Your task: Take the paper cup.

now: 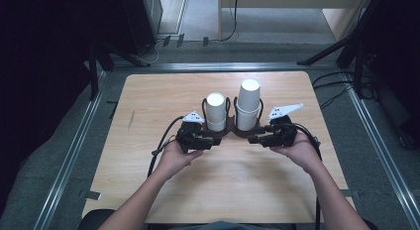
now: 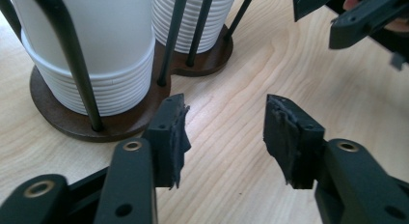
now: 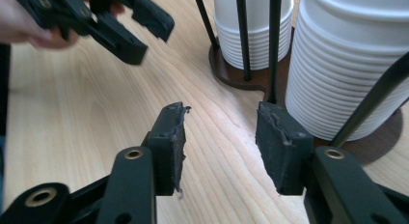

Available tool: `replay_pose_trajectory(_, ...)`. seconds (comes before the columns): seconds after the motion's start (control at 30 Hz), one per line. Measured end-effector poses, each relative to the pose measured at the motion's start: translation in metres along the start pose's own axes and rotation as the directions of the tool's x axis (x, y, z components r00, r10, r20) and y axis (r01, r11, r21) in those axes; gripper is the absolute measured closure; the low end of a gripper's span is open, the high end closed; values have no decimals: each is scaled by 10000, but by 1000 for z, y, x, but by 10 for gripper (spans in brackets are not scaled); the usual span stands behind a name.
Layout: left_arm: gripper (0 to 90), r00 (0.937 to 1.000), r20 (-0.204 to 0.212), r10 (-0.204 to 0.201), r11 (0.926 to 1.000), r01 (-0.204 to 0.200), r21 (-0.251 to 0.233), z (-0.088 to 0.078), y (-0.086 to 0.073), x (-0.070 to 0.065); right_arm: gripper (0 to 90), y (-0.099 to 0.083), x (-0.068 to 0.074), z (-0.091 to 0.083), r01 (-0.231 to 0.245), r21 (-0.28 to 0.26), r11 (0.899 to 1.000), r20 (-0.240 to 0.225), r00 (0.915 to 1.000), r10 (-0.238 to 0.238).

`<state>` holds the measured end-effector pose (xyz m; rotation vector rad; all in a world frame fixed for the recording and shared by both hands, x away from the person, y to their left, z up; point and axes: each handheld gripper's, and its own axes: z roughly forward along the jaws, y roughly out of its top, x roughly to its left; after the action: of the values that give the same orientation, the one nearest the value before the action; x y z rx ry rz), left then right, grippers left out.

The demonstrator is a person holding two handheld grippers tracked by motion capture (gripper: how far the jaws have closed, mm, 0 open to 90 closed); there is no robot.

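Observation:
Two stacks of upside-down white paper cups stand in a dark brown holder (image 1: 232, 131) with black wire rods at mid table. The left stack (image 1: 216, 111) is shorter than the right stack (image 1: 248, 103). My left gripper (image 1: 214, 141) rests just in front of the holder's left end, open, with nothing between its pads (image 2: 173, 132). My right gripper (image 1: 253, 139) sits at the holder's right front, also open and empty. In the left gripper view the near stack (image 2: 96, 45) is just beyond the left jaw. In the right gripper view the near stack (image 3: 347, 64) rises behind the right jaw.
The light wooden table (image 1: 148, 101) has bare room left, right and in front of the holder. Metal rails (image 1: 74, 155) run along its sides. Cables (image 1: 163, 141) trail from both grippers. Dark stands and floor cables lie beyond the far edge.

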<state>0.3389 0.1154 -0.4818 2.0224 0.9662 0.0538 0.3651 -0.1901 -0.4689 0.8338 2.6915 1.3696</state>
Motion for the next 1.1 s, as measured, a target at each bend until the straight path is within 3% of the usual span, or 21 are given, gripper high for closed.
replay_pose_trajectory(0.17,461,9997,-179,135,9999,-133,68,-1,1,1,470,1,1,1,-59,185,9998,30,10000,58)
replay_pose_trajectory(0.37,510,9995,-148,274,9993,-270,249,-1,2,-2,450,2,2,3,-149,222,9996,106,9998,147)
replay_pose_trajectory(0.43,516,9984,-441,363,9984,-343,454,0,4,-4,450,1,2,4,44,270,9996,53,10000,-46)
replay_pose_trajectory(1.1,590,9978,-63,662,9967,-658,485,7,5,-16,398,-1,4,1,329,473,9983,262,9991,-342)
